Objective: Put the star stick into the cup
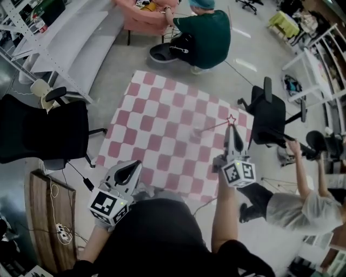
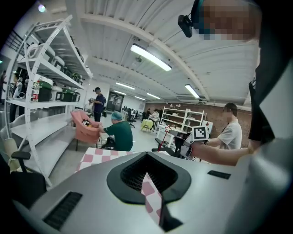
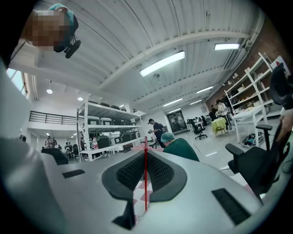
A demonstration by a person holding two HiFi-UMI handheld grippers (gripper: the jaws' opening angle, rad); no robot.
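My right gripper (image 1: 233,130) is shut on a thin red star stick (image 1: 231,119), whose outlined star shows just past the jaw tips over the pink-and-white checkered mat (image 1: 162,124). In the right gripper view the stick (image 3: 145,176) runs straight up between the closed jaws of that gripper (image 3: 145,155). The left gripper view catches the star stick (image 2: 166,129) beside my right forearm. My left gripper (image 1: 133,165) hangs over the mat's near edge, jaws together and holding nothing; a sliver of mat shows below its tips (image 2: 147,160). No cup appears in any view.
A black office chair (image 1: 43,132) stands left of the mat and another (image 1: 267,116) at its right edge. A person in green (image 1: 208,38) crouches beyond the mat by a pink armchair (image 1: 143,16). Another person (image 1: 286,208) sits at right. A wooden board (image 1: 51,216) lies near left.
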